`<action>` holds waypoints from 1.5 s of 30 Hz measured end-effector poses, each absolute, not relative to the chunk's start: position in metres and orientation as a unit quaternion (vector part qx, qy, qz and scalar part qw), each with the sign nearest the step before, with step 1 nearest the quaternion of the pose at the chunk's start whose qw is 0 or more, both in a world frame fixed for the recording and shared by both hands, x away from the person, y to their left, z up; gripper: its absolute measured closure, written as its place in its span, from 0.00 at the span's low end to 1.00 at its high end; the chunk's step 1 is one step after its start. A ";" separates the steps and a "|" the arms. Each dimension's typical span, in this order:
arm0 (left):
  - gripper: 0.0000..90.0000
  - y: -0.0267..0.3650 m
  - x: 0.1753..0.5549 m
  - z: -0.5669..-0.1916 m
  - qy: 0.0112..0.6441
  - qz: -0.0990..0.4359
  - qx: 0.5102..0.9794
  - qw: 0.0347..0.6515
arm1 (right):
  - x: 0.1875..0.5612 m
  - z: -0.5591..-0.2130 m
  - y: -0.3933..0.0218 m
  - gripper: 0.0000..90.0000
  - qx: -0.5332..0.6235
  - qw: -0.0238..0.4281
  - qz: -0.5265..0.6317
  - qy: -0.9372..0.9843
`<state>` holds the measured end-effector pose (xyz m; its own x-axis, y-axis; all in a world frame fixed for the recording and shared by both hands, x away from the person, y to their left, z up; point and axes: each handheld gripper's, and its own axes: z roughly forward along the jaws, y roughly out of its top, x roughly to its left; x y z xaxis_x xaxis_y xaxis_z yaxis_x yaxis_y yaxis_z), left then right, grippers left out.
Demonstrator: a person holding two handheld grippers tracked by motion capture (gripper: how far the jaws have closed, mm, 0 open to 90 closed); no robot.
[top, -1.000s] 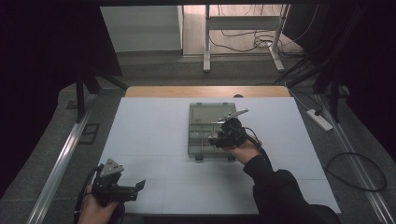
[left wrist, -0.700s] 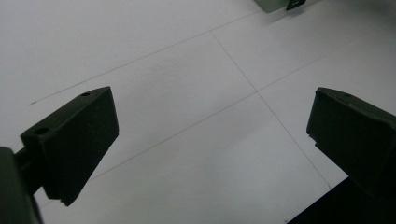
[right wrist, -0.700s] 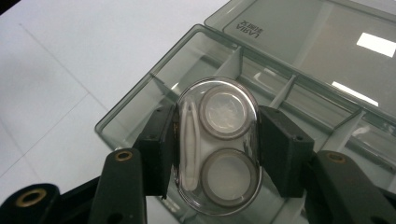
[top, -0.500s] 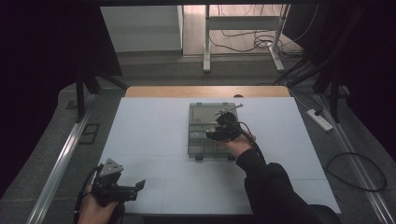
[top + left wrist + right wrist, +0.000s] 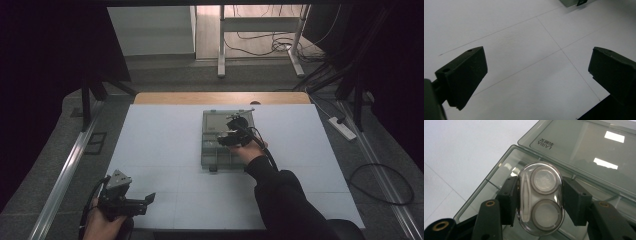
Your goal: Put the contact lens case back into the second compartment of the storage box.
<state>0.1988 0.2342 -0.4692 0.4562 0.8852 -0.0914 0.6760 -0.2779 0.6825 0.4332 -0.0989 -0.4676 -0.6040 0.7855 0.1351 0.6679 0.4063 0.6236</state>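
A clear oval contact lens case (image 5: 539, 197), with two round wells and white tweezers inside, is clamped between the jaws of my right gripper (image 5: 539, 200). It hangs just above a compartment of an open grey organizer box (image 5: 499, 173), whose lid (image 5: 584, 147) lies flat behind. From above, the right gripper (image 5: 231, 136) sits over the middle of the box (image 5: 214, 156). My left gripper (image 5: 131, 202) rests near the table's front left corner, open, its jaws (image 5: 535, 75) wide apart over bare white tabletop.
The white table (image 5: 160, 145) has a wooden strip along its far edge. A corner of the box (image 5: 574, 2) appears at the top of the left gripper view. Cables and a power strip (image 5: 342, 127) lie on the floor to the right.
My right gripper with the lens case has shifted a little left and lower over the box. The left gripper has stayed put.
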 end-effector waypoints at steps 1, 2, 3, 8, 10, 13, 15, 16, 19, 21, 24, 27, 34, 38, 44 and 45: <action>0.03 0.234 0.199 -0.469 0.498 0.155 0.784 0.336 | 0.434 -0.468 -0.098 0.54 0.436 0.091 0.327 0.834; 0.03 0.234 0.199 -0.469 0.498 0.155 0.784 0.337 | 0.434 -0.468 -0.097 0.54 0.436 0.092 0.326 0.834; 0.03 0.234 0.199 -0.469 0.498 0.155 0.784 0.337 | 0.435 -0.468 -0.096 0.54 0.437 0.094 0.325 0.833; 0.03 0.234 0.199 -0.469 0.498 0.155 0.784 0.337 | 0.438 -0.469 -0.089 0.54 0.440 0.102 0.321 0.833; 0.03 0.234 0.199 -0.469 0.498 0.155 0.784 0.337 | 0.439 -0.471 -0.086 0.54 0.440 0.105 0.318 0.833; 0.03 0.234 0.199 -0.469 0.497 0.155 0.784 0.337 | 0.440 -0.474 -0.083 0.54 0.441 0.111 0.310 0.835; 0.03 0.234 0.199 -0.469 0.497 0.155 0.784 0.337 | 0.440 -0.476 -0.081 0.54 0.442 0.116 0.306 0.836; 0.03 0.235 0.199 -0.469 0.497 0.155 0.784 0.337 | 0.440 -0.476 -0.081 0.54 0.442 0.116 0.306 0.836; 0.03 0.235 0.199 -0.469 0.498 0.155 0.784 0.338 | 0.442 -0.479 -0.080 0.54 0.445 0.122 0.302 0.834; 0.03 0.235 0.199 -0.469 0.498 0.155 0.784 0.338 | 0.443 -0.480 -0.078 0.54 0.444 0.126 0.300 0.835; 0.03 0.235 0.199 -0.469 0.497 0.155 0.784 0.338 | 0.443 -0.481 -0.077 0.54 0.443 0.130 0.296 0.836; 0.03 0.235 0.199 -0.469 0.498 0.155 0.783 0.338 | 0.444 -0.482 -0.077 0.54 0.445 0.130 0.298 0.834; 0.03 0.235 0.199 -0.469 0.498 0.155 0.783 0.338 | 0.443 -0.482 -0.077 0.50 0.444 0.129 0.296 0.836; 0.03 0.235 0.199 -0.469 0.498 0.155 0.784 0.337 | 0.443 -0.482 -0.077 0.48 0.444 0.128 0.298 0.836; 0.03 0.235 0.199 -0.469 0.498 0.155 0.783 0.338 | 0.443 -0.482 -0.077 0.43 0.441 0.122 0.300 0.837; 0.03 0.235 0.199 -0.469 0.498 0.155 0.783 0.338 | 0.443 -0.482 -0.077 0.43 0.441 0.121 0.301 0.837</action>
<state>0.1986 0.2345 -0.4692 0.4558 0.8851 -0.0942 0.6762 -0.2755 0.6832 0.4433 -0.0772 -0.4817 -0.5828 0.8102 0.0630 0.6650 0.4309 0.6100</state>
